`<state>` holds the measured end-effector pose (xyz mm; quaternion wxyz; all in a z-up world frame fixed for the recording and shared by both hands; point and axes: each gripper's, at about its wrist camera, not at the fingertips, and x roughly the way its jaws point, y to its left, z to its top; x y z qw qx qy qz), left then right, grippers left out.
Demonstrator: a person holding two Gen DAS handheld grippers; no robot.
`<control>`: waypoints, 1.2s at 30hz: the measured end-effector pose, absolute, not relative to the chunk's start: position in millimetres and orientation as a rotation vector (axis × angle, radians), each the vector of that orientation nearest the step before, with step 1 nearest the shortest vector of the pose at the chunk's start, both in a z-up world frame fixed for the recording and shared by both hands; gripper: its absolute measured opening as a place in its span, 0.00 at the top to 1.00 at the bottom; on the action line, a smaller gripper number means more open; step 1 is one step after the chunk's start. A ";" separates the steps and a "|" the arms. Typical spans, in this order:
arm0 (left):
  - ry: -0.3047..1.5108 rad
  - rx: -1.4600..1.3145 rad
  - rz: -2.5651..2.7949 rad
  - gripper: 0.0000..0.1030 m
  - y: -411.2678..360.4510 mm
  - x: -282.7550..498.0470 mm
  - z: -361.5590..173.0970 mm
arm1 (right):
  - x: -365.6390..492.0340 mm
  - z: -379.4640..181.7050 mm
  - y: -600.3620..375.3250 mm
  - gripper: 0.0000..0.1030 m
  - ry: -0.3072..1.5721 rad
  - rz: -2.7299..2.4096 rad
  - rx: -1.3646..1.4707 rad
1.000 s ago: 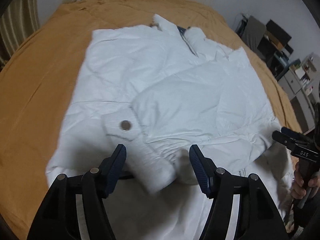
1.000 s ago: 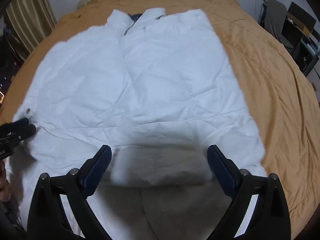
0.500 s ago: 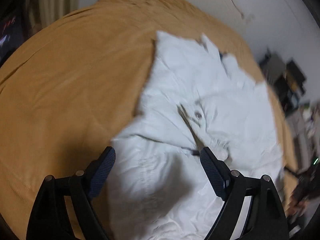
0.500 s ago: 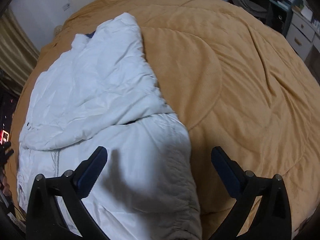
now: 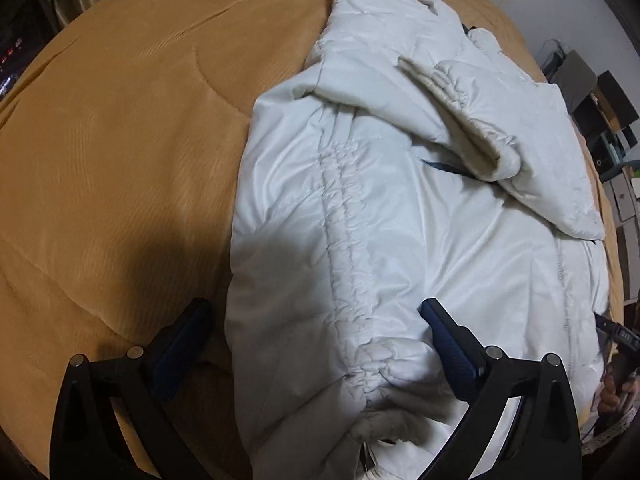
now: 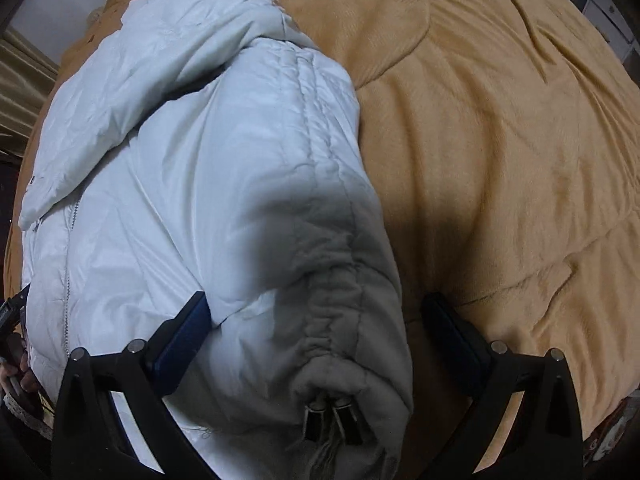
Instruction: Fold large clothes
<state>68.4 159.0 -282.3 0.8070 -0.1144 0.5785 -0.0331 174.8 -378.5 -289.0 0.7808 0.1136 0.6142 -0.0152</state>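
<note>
While both tools stand spread wide, the left gripper (image 5: 314, 320) and right gripper (image 6: 316, 314) each straddle a hem corner of the white puffer jacket (image 5: 400, 208) on the tan quilt (image 6: 500, 140)

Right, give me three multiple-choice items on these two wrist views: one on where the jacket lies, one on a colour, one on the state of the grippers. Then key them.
1. Where does the white jacket lie?
A. on a wooden floor
B. on the bedspread
C. on a chair

2. What colour is the bedspread?
A. orange-tan
B. dark green
C. grey

3. How do the left gripper and right gripper stand?
A. both shut on the jacket
B. only the left one open
C. both open

Key:
1. B, the jacket is spread over the bed cover in both views.
2. A, the cover around the jacket is orange-tan.
3. C, each gripper's fingers stand wide apart, straddling a side edge of the jacket without clamping it.
</note>
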 end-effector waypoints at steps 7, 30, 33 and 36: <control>1.210 -0.566 -0.206 0.01 205.7 120.2 -286.7 | 243.9 -260.4 -392.5 0.00 1.231 0.112 0.230; 1.256 -0.688 -0.528 0.02 159.4 72.9 -317.0 | 184.9 -303.3 -353.6 0.43 1.408 0.586 0.486; 1.277 -0.642 -0.514 0.58 144.3 75.8 -310.6 | 187.3 -305.1 -346.4 0.76 1.440 0.531 0.496; 1.264 -0.648 -0.495 0.79 150.8 65.4 -301.3 | 170.4 -275.1 -335.0 0.87 1.359 0.556 0.469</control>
